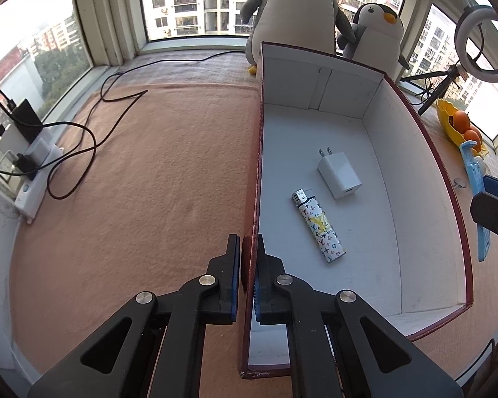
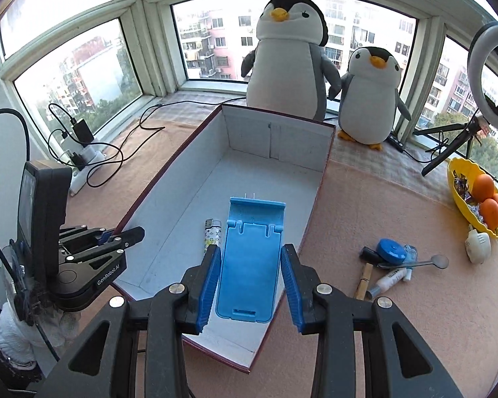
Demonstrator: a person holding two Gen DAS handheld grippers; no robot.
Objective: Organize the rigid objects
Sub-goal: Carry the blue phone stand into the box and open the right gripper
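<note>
Though perhaps hinged, stand plain blue.

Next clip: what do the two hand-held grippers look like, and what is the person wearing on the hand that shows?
Both are black scissor-linkage tools with silver rivets and ribbed blue pads. The left hand-held gripper carries a boxy black camera housing, white "GenRobot.AI" lettering and a black cable. The right hand-held gripper has the same build. The left hand wears a white knitted glove with dark lace trim.
</note>
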